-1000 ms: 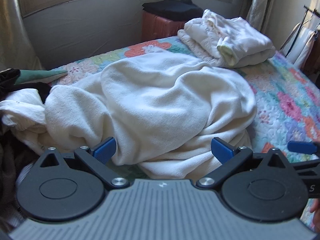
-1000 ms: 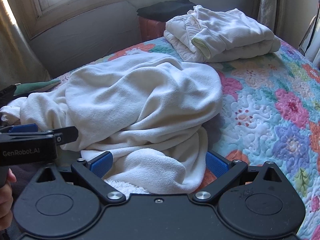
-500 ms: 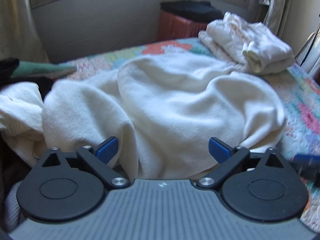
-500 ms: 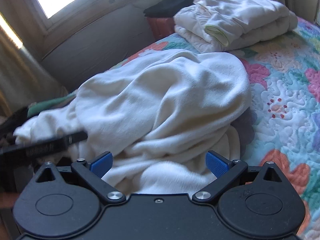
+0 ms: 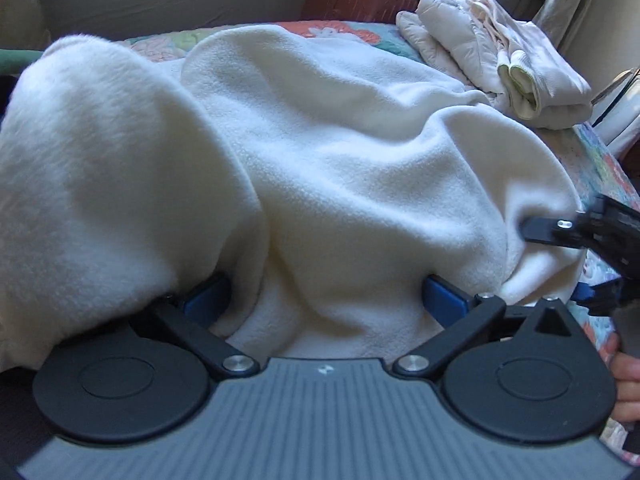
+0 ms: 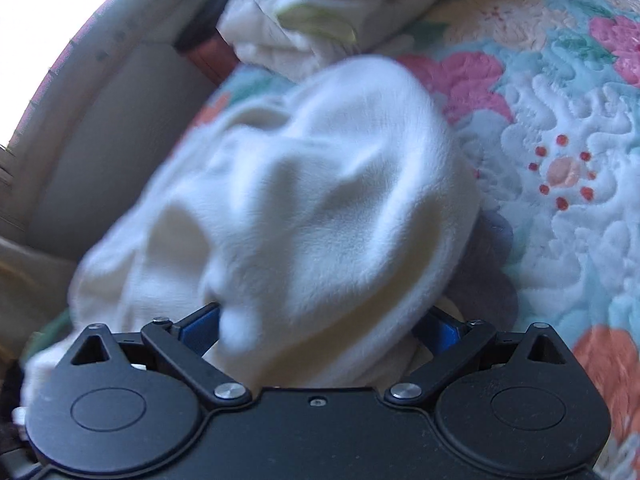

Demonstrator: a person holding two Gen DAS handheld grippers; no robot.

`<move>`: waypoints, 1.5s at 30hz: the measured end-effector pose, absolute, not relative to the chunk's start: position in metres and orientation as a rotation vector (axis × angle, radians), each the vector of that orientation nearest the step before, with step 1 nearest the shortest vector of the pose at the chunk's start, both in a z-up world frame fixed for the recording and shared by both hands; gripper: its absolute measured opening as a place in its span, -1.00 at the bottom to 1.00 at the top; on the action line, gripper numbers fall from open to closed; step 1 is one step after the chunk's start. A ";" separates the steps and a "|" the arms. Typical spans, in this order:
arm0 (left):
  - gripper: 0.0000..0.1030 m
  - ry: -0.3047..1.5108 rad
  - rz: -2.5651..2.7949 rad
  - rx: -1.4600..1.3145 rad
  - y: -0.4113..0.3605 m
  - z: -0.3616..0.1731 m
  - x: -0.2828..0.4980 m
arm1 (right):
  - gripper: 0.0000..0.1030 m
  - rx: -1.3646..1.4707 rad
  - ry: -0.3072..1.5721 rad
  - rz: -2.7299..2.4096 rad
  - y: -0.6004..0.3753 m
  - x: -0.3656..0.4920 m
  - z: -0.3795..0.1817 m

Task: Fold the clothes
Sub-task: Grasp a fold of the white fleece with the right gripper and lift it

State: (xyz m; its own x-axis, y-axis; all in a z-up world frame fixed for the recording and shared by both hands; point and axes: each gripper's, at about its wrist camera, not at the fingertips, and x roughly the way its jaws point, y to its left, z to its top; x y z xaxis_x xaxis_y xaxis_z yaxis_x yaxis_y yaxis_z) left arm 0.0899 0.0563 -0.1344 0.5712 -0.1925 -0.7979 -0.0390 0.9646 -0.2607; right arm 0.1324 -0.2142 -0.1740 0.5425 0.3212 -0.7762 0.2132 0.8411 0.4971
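Both grippers have dropped into the crumpled cream fleece garment (image 5: 340,152) lying near on the bed (image 6: 560,120); left gripper (image 5: 326,298) and right gripper (image 6: 320,324) each have fingers spread wide, fabric bulging between, not pinched; grasping probably comes next; folded clothes (image 5: 500,68) sit far right.

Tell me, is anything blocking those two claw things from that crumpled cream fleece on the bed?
Nothing visible does. The cream fleece already bulges between the wide-open jaws of the left gripper and the right gripper. The folded pale clothes sit well behind it on the quilt.
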 end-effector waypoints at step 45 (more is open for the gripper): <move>-0.99 0.655 -1.162 -0.099 -0.319 0.151 -0.067 | -0.82 0.599 0.286 -0.225 -0.479 -0.192 0.058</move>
State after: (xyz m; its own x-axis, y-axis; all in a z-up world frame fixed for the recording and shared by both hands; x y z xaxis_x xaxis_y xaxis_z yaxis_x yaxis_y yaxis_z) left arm -0.0675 -0.3194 0.1507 0.2350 -0.8732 -0.4269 0.8172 0.4153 -0.3996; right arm -0.1925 -0.4786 0.0578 0.9364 -0.1243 -0.3281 0.2890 0.8035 0.5205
